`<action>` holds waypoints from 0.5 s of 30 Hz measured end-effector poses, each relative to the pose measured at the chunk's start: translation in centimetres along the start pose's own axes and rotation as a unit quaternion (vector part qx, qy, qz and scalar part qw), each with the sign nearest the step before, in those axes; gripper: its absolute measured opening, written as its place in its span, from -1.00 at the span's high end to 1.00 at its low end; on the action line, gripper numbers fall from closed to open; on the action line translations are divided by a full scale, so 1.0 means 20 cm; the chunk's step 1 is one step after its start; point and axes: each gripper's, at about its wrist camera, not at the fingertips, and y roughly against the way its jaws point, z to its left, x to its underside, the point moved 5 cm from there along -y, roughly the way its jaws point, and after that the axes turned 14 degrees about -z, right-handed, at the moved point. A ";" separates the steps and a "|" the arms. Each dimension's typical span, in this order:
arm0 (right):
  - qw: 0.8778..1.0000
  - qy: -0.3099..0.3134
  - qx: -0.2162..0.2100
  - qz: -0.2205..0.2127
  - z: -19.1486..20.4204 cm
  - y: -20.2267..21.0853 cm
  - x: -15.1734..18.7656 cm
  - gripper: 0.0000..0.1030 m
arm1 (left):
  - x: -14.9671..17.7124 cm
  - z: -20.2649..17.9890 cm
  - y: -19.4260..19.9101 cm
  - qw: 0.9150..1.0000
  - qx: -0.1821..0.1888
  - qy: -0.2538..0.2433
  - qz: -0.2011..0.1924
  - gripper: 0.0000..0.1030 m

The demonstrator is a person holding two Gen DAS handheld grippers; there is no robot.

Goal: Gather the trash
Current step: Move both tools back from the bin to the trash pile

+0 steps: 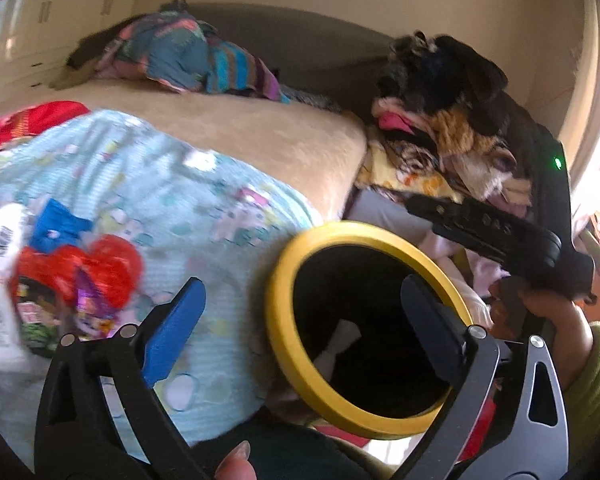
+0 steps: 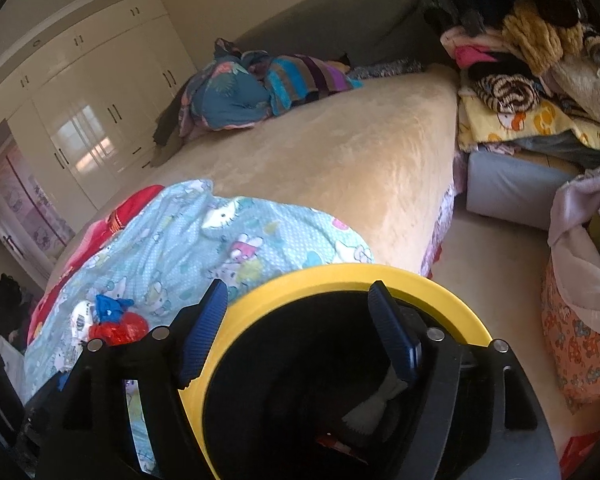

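Note:
A black bin with a yellow rim [image 1: 296,248] stands beside the bed; white crumpled paper [image 1: 338,344] lies inside it. It fills the lower part of the right wrist view [image 2: 340,276]. Trash lies on the light blue patterned blanket [image 1: 140,168]: a red wrapper [image 1: 100,268], a blue scrap [image 1: 58,220] and a white wrapper [image 1: 0,264]; the same pile shows in the right wrist view [image 2: 112,320]. My left gripper [image 1: 300,320] is open and empty, over the bin's near edge. My right gripper [image 2: 296,320] is open and empty above the bin mouth; its body shows in the left wrist view [image 1: 500,236].
The beige bed [image 2: 340,152] carries a heap of colourful bedding [image 2: 260,84] at its far end. A tall pile of clothes [image 2: 540,60] stands to the right on a grey box [image 2: 512,192]. White wardrobes [image 2: 80,100] line the far left wall.

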 end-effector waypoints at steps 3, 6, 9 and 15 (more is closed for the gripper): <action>1.000 0.008 -0.008 -0.006 0.06 0.02 0.00 -0.48 | -0.05 0.06 0.04 1.000 -0.023 0.010 -0.017 -0.79; 1.000 0.018 -0.019 -0.010 0.12 0.03 0.00 -0.51 | -0.09 0.12 0.09 0.999 -0.040 0.017 -0.031 -0.79; 0.999 0.028 -0.032 -0.011 0.20 0.04 0.01 -0.51 | -0.13 0.18 0.13 0.997 -0.053 0.028 -0.044 -0.79; 0.997 0.045 -0.059 -0.013 0.34 0.06 0.04 -0.51 | -0.19 0.29 0.22 0.993 -0.082 0.046 -0.069 -0.79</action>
